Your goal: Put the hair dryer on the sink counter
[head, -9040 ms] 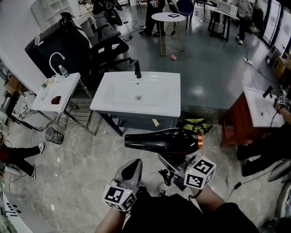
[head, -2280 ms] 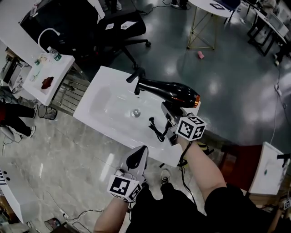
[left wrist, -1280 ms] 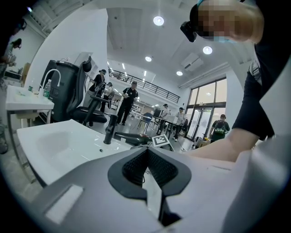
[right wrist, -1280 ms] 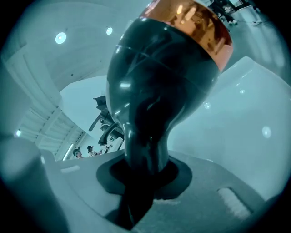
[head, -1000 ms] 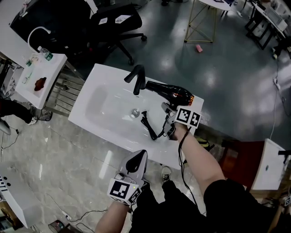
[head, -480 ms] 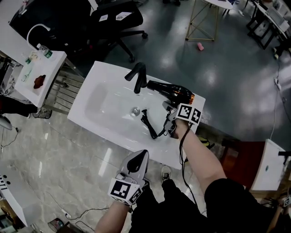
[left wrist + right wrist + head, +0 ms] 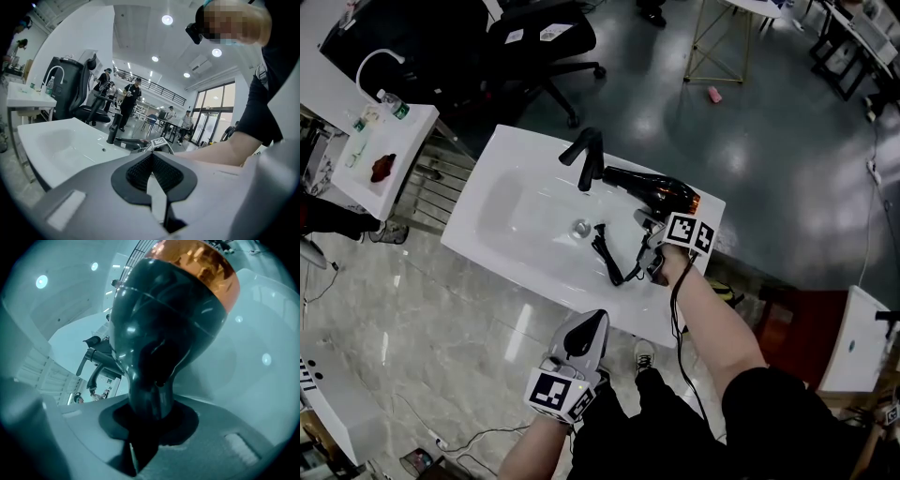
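The black hair dryer (image 7: 652, 190) with a copper band lies along the back right of the white sink counter (image 7: 516, 262), its nozzle by the black faucet (image 7: 589, 157). It seems to rest on the counter. My right gripper (image 7: 645, 228) is shut on its handle. In the right gripper view the handle (image 7: 152, 394) fills the gap between the jaws. The dryer's black cord (image 7: 607, 253) trails over the basin edge. My left gripper (image 7: 586, 323) hangs shut and holds nothing, below the counter's front edge. In the left gripper view its pads (image 7: 151, 161) meet.
A small white stand (image 7: 380, 159) with a bottle and bits stands at the left. Behind the sink is a black office chair (image 7: 534, 47). A second basin on a brown cabinet (image 7: 853, 347) is at the right. Grey floor surrounds the sink.
My right gripper carried the dryer from in front of the sink over to the counter's back right by the faucet. Over the last second it has barely shifted. The left gripper has stayed put.
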